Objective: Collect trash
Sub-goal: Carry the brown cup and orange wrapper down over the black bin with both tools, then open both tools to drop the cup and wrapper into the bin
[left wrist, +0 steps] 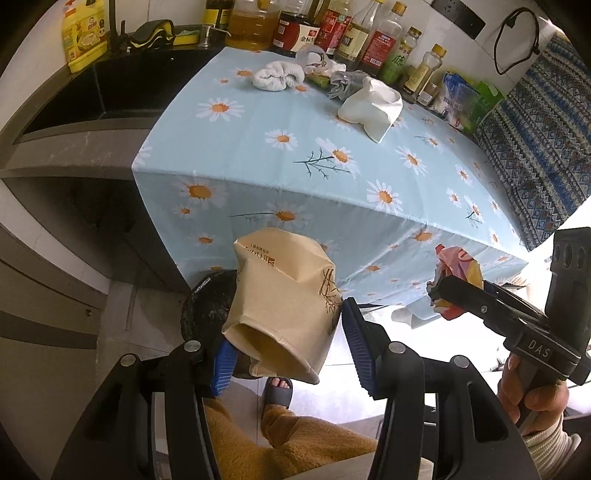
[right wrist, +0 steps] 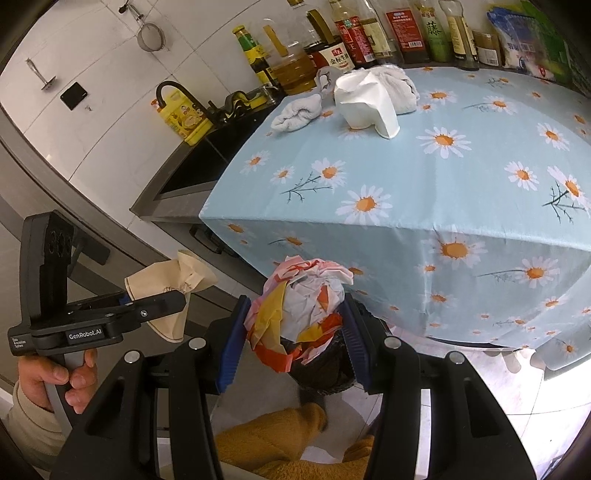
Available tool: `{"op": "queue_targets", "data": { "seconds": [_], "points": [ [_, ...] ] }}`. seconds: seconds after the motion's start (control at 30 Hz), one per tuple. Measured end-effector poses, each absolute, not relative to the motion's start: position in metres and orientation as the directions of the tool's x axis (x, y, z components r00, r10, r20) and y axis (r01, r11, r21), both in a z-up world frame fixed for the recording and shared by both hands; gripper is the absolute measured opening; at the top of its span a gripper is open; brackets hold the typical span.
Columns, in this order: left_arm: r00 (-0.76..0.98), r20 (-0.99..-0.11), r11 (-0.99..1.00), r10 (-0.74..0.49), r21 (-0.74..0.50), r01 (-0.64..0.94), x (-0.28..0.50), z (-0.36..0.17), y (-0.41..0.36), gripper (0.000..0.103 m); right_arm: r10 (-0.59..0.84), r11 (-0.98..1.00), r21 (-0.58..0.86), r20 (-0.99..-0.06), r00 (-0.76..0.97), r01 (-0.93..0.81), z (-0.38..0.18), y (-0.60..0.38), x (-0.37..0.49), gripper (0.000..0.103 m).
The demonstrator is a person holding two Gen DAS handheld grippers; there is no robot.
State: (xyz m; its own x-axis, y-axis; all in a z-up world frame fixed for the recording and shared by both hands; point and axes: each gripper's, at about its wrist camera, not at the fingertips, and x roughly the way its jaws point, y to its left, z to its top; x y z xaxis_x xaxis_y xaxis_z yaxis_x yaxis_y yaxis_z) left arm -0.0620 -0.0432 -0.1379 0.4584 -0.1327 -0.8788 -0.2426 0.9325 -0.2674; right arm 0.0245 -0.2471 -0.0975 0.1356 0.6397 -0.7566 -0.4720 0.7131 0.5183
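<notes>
Two pieces of trash are in my tongs at once. My left gripper (left wrist: pixel 286 341) has its blue pads pressed on a crushed tan paper cup (left wrist: pixel 284 306), jaws partly open around its width, the cup's mouth tipped toward me. My right gripper (right wrist: pixel 291 341) is clamped the same way on a crumpled wad of paper (right wrist: pixel 306 295) (white, pink, yellow and orange in the folds). Both loads hang in front of the table edge, where the daisy tablecloth (right wrist: pixel 461 155) drapes down, and both sit above a dark bin (right wrist: pixel 325 365) on the floor; from the left wrist view the bin (left wrist: pixel 210 306) shows just behind the cup. Up on the table a crushed white paper cup (left wrist: pixel 373 105) lies on its side near a bunched white cloth (left wrist: pixel 277 77), with bottles (left wrist: pixel 354 33) lined along the wall behind.
</notes>
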Motion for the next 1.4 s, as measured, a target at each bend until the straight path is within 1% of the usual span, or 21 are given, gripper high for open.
{"op": "queue_targets", "data": {
  "seconds": [0.2, 0.3, 0.5, 0.9, 1.13, 1.4],
  "points": [
    [0.435, -0.887, 0.933, -0.156, -0.277, -0.230, -0.057, -0.156, -0.038, 0.051, 0.617, 0.735, 0.510, -0.777, 0.129, -0.447, -0.115, -0.243, 0.022, 0.050],
    [0.414, -0.893, 0.933, -0.175, -0.285, -0.221, -0.053, -0.167, -0.033, 0.051, 0.608, 0.746, 0.526, -0.788, 0.096, -0.409, -0.129, -0.240, 0.023, 0.050],
    [0.363, -0.909, 0.927, -0.205, -0.299, -0.226, -0.047, -0.190, -0.022, 0.051, 0.572, 0.765, 0.511, -0.819, 0.050, -0.392, -0.151, -0.223, 0.023, 0.050],
    [0.234, -0.937, 0.926, -0.260, -0.311, -0.215, -0.035, -0.252, 0.003, 0.051, 0.498, 0.806, 0.486, -0.865, -0.057, -0.337, -0.204, -0.186, 0.018, 0.050],
    [0.172, -0.938, 0.920, -0.302, -0.334, -0.206, -0.030, -0.282, 0.015, 0.052, 0.466, 0.833, 0.463, -0.882, -0.069, -0.303, -0.216, -0.168, 0.022, 0.051],
    [0.155, -0.928, 0.912, -0.339, -0.365, -0.187, -0.024, -0.296, 0.030, 0.052, 0.443, 0.853, 0.439, -0.895, -0.056, -0.283, -0.218, -0.151, 0.025, 0.051]
  ]
}}
